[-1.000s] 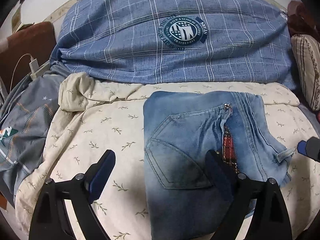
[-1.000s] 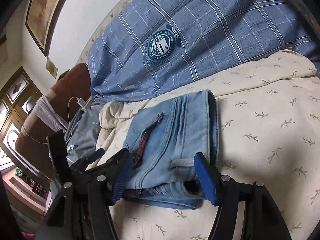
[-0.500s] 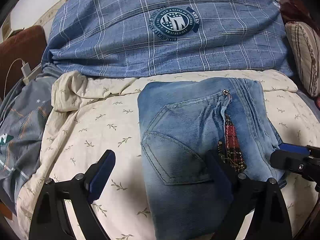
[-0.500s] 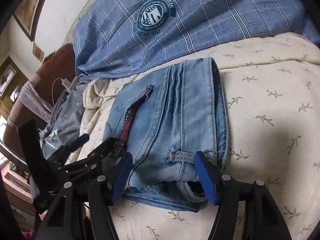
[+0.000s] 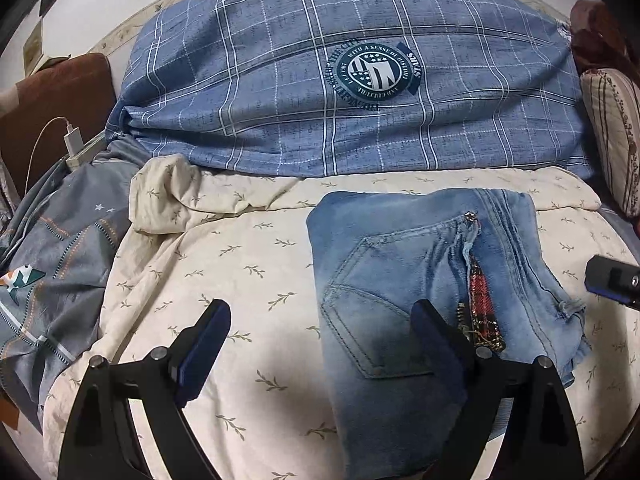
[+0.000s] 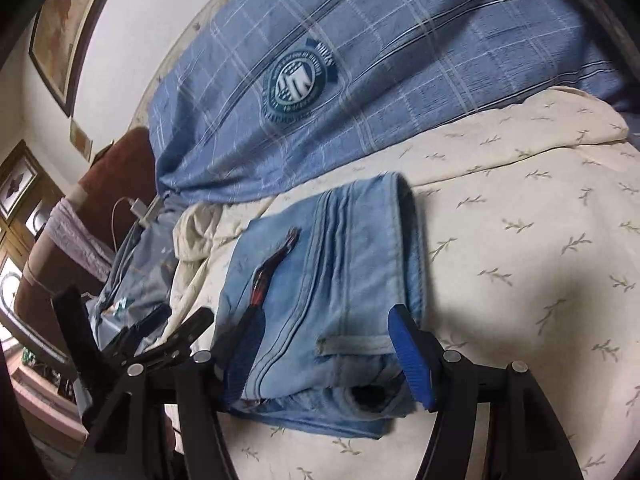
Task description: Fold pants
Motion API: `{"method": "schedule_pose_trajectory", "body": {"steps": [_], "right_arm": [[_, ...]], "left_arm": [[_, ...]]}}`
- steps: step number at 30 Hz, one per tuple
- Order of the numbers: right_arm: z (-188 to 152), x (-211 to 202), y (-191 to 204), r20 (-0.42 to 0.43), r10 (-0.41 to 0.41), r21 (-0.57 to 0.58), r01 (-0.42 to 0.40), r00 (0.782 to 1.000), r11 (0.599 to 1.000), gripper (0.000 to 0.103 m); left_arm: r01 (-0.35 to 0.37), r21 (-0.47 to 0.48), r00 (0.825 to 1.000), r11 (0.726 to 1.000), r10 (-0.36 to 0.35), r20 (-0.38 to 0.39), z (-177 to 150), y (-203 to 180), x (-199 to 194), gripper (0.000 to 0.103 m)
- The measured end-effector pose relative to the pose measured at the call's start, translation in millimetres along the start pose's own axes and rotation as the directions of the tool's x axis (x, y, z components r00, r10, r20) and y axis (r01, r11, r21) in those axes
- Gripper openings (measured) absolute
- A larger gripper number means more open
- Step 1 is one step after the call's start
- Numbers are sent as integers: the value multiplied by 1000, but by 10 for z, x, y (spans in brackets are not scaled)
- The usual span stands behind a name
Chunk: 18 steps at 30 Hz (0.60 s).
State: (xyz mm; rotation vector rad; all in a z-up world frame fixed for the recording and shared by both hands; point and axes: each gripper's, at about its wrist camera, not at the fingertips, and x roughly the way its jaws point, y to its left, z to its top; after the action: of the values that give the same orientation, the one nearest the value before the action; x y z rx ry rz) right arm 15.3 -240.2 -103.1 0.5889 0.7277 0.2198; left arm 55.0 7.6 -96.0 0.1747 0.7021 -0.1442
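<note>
The folded jeans point(image 5: 420, 280) lay on the bed point(image 5: 240, 264). The left hand-held gripper point(image 5: 320, 344) gaped, empty; the right hand-held gripper point(image 6: 328, 344) straddled their waistband end, unclamped.

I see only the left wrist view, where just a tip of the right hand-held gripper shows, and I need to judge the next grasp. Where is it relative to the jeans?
Observer: The right hand-held gripper straddles the near right corner of the jeans, jaws open, with a belt loop between them.
Operator: Is it clamping the cloth?
Observer: No. Its right finger sits just at the jeans' outer edge.
Operator: Are the folded layers even there?
Observer: Not quite. A lower layer sticks out towards the camera past the top one.
</note>
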Motion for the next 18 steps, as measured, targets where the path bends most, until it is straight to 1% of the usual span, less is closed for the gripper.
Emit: {"method": "schedule_pose_trajectory", "body": {"steps": [6,18], "right_arm": [[33,-15,-35,6,-8,7,8,1000,1000,68],[28,-10,-95,-12,-3,38,4,1000,999,70]], "left_arm": [[-1,-3,1000,1000,1,3,4,21,-18,92],[9,-16,1000,1000,-9,-17,-12,73,15,92]]}}
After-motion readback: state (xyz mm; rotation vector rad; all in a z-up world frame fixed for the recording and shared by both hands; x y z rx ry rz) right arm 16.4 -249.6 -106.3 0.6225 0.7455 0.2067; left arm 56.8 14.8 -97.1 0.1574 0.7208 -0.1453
